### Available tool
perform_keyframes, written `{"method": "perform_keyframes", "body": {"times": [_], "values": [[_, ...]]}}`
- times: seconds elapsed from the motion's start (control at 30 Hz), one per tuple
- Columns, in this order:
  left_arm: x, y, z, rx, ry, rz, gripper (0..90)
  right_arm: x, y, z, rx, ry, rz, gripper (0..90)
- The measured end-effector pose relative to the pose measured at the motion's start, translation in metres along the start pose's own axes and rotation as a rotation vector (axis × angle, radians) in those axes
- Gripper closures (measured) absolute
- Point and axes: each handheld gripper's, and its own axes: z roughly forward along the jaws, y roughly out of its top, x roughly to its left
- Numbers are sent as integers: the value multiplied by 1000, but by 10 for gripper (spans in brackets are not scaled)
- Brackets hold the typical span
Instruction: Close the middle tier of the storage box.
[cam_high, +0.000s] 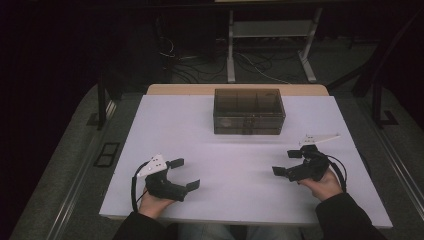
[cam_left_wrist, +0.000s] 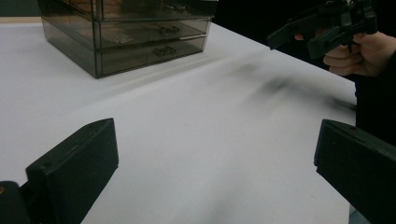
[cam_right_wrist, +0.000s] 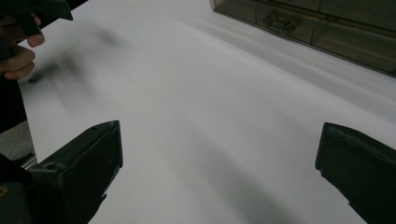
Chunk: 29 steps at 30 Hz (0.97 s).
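I held my left gripper (cam_high: 186, 173) and my right gripper (cam_high: 287, 162) low over the white table (cam_high: 165, 130), both on the near side of the smoked drawer box (cam_high: 249, 111), which stood upright toward the far edge, about midway between the two tools. Both pairs of jaws stood wide apart with nothing between them, bare tabletop showing in the gap from each gripper's own camera.

The box was well apart from both grippers, its front facing me. From the left gripper view it sat ahead and to one side, stacked drawers (cam_left_wrist: 154, 30) shut, each with a small handle (cam_left_wrist: 164, 50) at the middle of its front. From the right gripper view a handle (cam_right_wrist: 279, 22) looked low and slim against the drawer face.

I judged the risk lay in that handle. It offered little to grip, and jaws as wide as mine could close past it or catch only a corner and slip off. A pull on one drawer alone, with nothing bracing the box, would likely have dragged the whole light plastic case toward me across the smooth table instead of sliding the drawer out. Coming in tilted, a jaw tip could also have struck the drawer front and shoved the box back toward the far edge. The dark, see-through walls made the drawer seams hard to read, so I could not tell what lay inside.
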Motion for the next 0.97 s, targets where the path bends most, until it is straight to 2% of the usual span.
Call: {"method": "perform_keyframes", "body": {"times": [0.23,0.6,0.8,0.97], "values": [[1,0,0,3,2,-1,0,-2,-13,-7,-24,1,9,2],[3,-1,0,10,10,-9,0,-2,-38,-15,-53,-26,19,2],[4,-1,-1,16,11,-5,0,-2,-45,-20,-83,-39,24,2],[4,-1,0,21,11,-7,0,-3,-48,-21,-87,-44,24,3]]}}
